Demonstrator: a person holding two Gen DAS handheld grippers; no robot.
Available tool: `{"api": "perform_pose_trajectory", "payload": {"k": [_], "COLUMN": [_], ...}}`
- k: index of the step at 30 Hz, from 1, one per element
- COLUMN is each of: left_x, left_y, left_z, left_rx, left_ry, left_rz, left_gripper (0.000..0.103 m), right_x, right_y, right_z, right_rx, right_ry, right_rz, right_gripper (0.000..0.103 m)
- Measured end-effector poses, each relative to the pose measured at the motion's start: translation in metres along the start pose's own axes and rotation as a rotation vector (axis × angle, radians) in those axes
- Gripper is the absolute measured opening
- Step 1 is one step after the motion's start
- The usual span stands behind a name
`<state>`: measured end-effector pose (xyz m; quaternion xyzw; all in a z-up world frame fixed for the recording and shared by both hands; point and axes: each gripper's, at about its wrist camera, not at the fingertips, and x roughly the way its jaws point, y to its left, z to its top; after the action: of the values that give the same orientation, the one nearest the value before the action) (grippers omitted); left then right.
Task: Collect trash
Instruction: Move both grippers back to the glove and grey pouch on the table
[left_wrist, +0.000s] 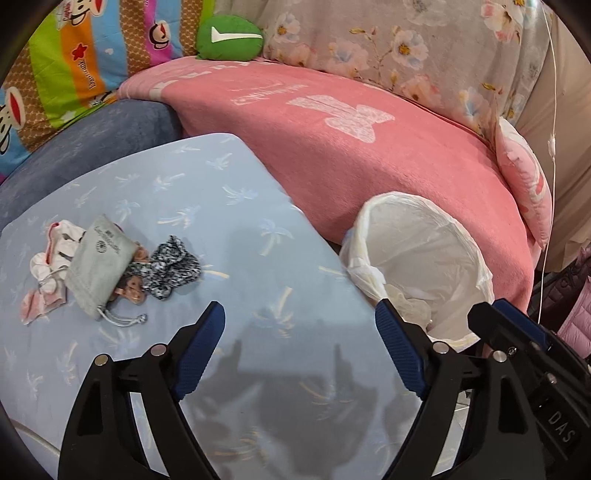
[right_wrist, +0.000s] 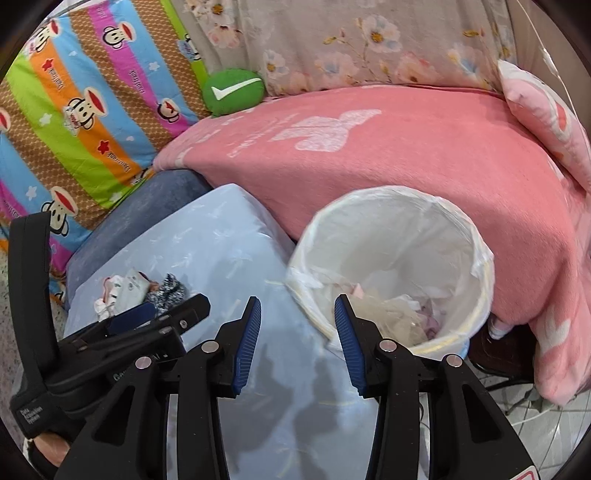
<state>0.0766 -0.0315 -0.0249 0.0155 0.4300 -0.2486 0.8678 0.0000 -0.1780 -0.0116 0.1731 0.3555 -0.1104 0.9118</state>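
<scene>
A white-lined trash bin (left_wrist: 417, 254) stands right of a table under a light blue cloth (left_wrist: 184, 206); it shows in the right wrist view (right_wrist: 391, 236) too, holding crumpled wrappers (right_wrist: 399, 310). On the cloth's left lies a pile: a grey drawstring pouch (left_wrist: 98, 258), white-pink scraps (left_wrist: 44, 266), a black-white knitted piece (left_wrist: 173, 266). The pile shows small in the right wrist view (right_wrist: 140, 288). My left gripper (left_wrist: 299, 325) is open and empty over the cloth near the bin. My right gripper (right_wrist: 297, 314) is open and empty at the bin's near rim.
A pink blanket (left_wrist: 369, 155) covers the sofa behind the bin. A green cushion (left_wrist: 229, 37), a striped cartoon quilt (left_wrist: 81, 62) and a floral cover (left_wrist: 406, 44) lie behind. A pink pillow (left_wrist: 524, 181) sits at right. The left gripper's body (right_wrist: 110, 339) is beside my right one.
</scene>
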Motion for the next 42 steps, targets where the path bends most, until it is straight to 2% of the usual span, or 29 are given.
{"api": "perform_pose_trajectory", "payload": {"k": [15, 33, 39, 42], "left_x": [-0.014, -0.025, -0.019, -0.015], "left_y": [0.083, 0.198, 0.232, 0.249], "left_z": [-0.002, -0.005, -0.002, 0.001], "left_rx": [-0.133, -0.297, -0.331, -0.363], "left_ry": [-0.017, -0.026, -0.019, -0.012], "left_rz": [0.093, 0.218, 0.252, 0.251], "left_gripper": [0.086, 0.087, 0.087, 0.092], "right_x": [0.023, 0.091, 0.117, 0.132], "right_y": [0.076, 0.182, 0.207, 0.218], "right_z": [0.014, 0.007, 0.008, 0.007], "right_rx": [-0.097, -0.209, -0.231, -0.248], "right_ry": [0.015, 0.102, 0.127, 0.139], "right_rz": [0.092, 0.208, 0.23, 0.231], "right_gripper": [0.045, 0.05, 0.056, 0.057]}}
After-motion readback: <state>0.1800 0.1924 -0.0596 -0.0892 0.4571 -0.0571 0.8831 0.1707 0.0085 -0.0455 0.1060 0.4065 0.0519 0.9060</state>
